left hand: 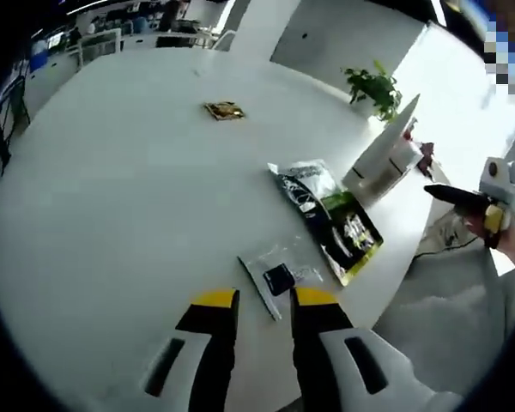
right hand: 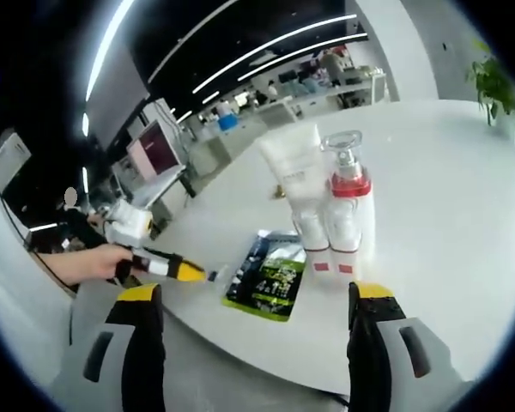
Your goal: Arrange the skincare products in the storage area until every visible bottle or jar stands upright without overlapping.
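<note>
A white tube [right hand: 293, 176] stands cap-down beside a clear pump bottle with a red collar [right hand: 349, 199] on the round white table [right hand: 446, 197]; the two touch side by side. A black and green pouch [right hand: 270, 276] lies flat in front of them. My right gripper [right hand: 256, 296] is open wide, short of the pouch. My left gripper [left hand: 264, 299] is open by a narrow gap at the table's edge, with the near corner of a small clear sachet [left hand: 275, 279] between its tips. The pouch [left hand: 328, 216] lies just past it, the tube [left hand: 384, 148] farther right.
A small gold sachet [left hand: 224, 110] lies alone toward the table's far side. A potted plant [left hand: 374, 87] stands behind the tube. The right gripper [left hand: 463, 199] hovers off the table edge in a hand. Desks and monitors [right hand: 159, 150] stand beyond the table.
</note>
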